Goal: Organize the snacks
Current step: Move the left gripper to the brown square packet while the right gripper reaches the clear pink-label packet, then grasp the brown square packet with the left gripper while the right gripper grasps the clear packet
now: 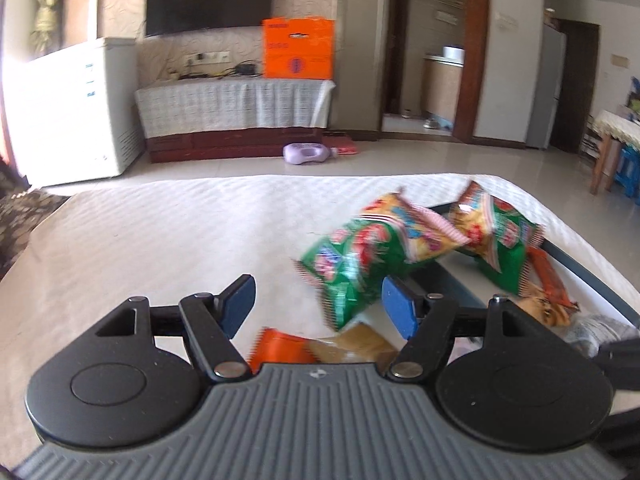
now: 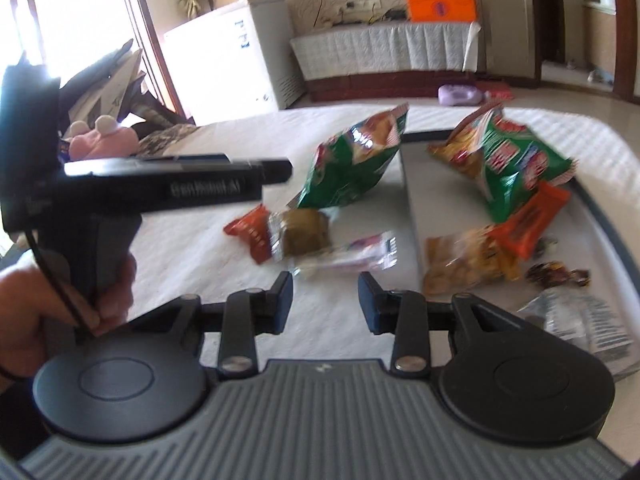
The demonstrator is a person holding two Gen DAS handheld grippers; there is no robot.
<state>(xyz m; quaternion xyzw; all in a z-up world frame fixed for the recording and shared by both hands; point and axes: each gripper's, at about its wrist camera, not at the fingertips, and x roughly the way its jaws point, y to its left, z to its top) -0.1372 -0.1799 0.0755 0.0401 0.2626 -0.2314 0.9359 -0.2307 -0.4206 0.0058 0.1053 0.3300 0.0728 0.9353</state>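
Both grippers poised with jaws apart and empty above snacks scattered on a white-covered table.

The left gripper [image 1: 318, 304] stands wide open, gripping nothing; a green chip bag [image 1: 352, 264] lies just beyond its right finger, an orange wrapper [image 1: 276, 350] beneath the gap. The right gripper [image 2: 325, 300] is partly open and empty; a pale packet [image 2: 348, 258] lies just ahead of its fingertips, and the tray [image 2: 416, 216] holds a second green bag [image 2: 516, 168] ahead to the right.
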